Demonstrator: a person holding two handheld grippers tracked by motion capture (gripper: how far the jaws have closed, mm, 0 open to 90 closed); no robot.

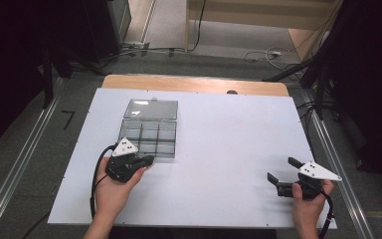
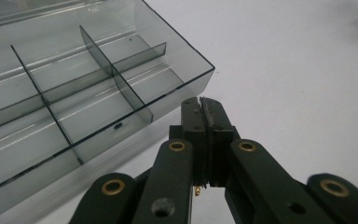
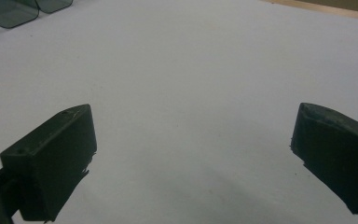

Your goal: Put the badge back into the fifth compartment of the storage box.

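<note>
Organizer box (image 1: pixel 147 137) sits open and empty at the bench's (image 1: pixel 219 149) left-centre, lid flat behind it. Your left gripper (image 2: pixel 203 109), jaws pressed together on nothing, is just beside its near corner. Right gripper (image 3: pixel 193 140), jaws spread, well apart. Likely closing next: go slow.

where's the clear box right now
In the high view the box lies open on the left half of the white board, lid folded back, just beyond the left gripper.
</note>
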